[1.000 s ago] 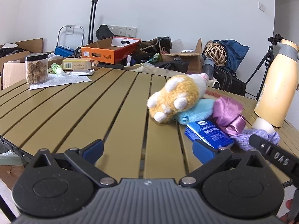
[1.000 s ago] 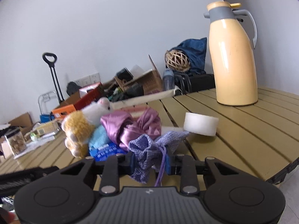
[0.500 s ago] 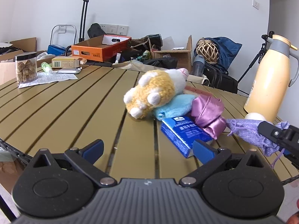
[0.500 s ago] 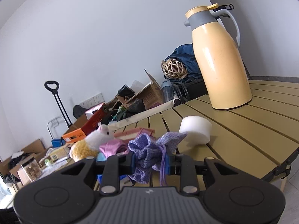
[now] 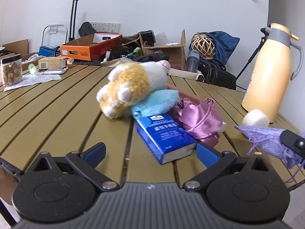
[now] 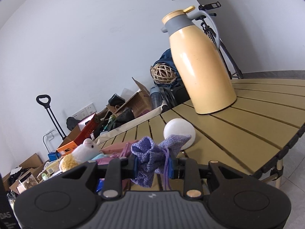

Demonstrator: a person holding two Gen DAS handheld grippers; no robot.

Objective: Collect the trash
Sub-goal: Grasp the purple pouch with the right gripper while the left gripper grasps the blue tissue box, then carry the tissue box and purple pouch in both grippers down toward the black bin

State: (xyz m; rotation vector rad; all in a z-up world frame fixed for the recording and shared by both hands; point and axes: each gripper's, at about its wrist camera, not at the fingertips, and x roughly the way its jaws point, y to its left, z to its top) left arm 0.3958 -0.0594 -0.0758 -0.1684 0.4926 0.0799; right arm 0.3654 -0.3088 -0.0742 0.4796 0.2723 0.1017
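My right gripper [image 6: 154, 165] is shut on a purple knitted pouch [image 6: 152, 158], lifted above the slatted table [image 6: 247, 133]; its drawstring hangs down. From the left wrist view the same pouch [image 5: 266, 139] shows at the right edge, pinched in the right gripper's black finger. My left gripper [image 5: 150, 152] is open low over the table's near edge, with a blue tissue packet [image 5: 164, 135] lying between its fingers, untouched. Behind the packet lie a pink satin pouch [image 5: 200, 120], a light-blue plush piece [image 5: 156, 103] and a yellow-and-white plush toy [image 5: 131, 84].
A tall yellow thermos jug [image 5: 266, 72] stands at the right with a white foam roll [image 5: 255, 117] before it. At the far left are a jar of snacks [image 5: 11, 69], papers and a small box. Cardboard boxes, bags and a trolley crowd the floor behind the table.
Both grippers have shifted sideways along the table; the plush pile and blue packet now sit nearer the left gripper. The right gripper has rolled, tilting its view, still holding the purple pouch.
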